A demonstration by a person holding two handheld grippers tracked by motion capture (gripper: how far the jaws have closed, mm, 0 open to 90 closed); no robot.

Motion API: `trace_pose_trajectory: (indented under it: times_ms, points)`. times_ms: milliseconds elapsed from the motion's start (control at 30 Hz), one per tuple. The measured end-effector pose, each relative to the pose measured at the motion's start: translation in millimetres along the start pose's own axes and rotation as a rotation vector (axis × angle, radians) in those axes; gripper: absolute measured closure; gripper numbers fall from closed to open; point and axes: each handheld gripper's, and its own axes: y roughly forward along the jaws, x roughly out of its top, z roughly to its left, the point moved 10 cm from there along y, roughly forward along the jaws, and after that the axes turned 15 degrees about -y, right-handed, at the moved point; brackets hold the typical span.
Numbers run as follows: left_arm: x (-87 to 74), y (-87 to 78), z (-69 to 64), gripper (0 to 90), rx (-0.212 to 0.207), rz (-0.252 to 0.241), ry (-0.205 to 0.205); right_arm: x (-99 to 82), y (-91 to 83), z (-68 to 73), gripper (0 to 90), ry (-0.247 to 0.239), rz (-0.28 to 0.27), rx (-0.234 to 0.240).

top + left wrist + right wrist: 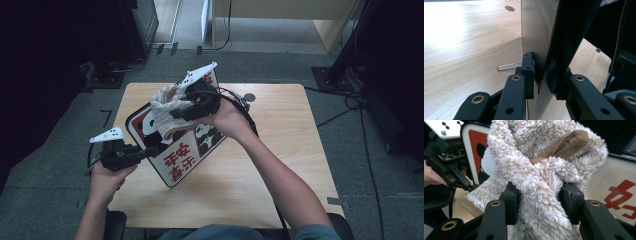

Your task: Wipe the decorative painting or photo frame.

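**Sign-wiping, cloth at upper part of panel face**

Item 1. Rectangular white signboard with red border, panda picture and red characters (176, 150). Landmark for all entries. Held tilted above the pale wooden tabletop (280, 165), its printed face turned up toward the person.

Item 2. Left hand-held gripper (142, 152). At the signboard's lower-left edge. In the left gripper view the jaws are closed onto the thin panel (536, 37), one pad on each side, pinching it edge-on.

Item 3. Right hand-held gripper (175, 114). Over the signboard's upper half. Jaws clamped nearly closed on a bunched cream fleece cloth with a tan knitted cuff (541, 170); the pile bulges between and above both pads.

Item 4. The fleece cloth (162, 107). Hanging from the right hand-held gripper against the upper part of the signboard's face; whether it presses on the surface cannot be told.

Item 5. Small wire clip (507, 66). Lying on the tabletop beyond the signboard's back side, apart from it.

Step in hand, as judged: wiping the signboard's face with the cloth while the other grip steadies it.

Next move, as judged: lay the cloth flat on the face and draw it down toward the red characters, the left pinch kept firm so the panel does not twist.
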Motion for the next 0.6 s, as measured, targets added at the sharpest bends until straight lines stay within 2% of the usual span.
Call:
trace_pose_trajectory:
  times_ms: [600]
  points:
    - [-0.3, -0.2, -0.1, 75.8, 0.001, 0.002, 0.008, -25.9, 12.8, 7.9, 56.2, 0.006, 0.025, 0.015]
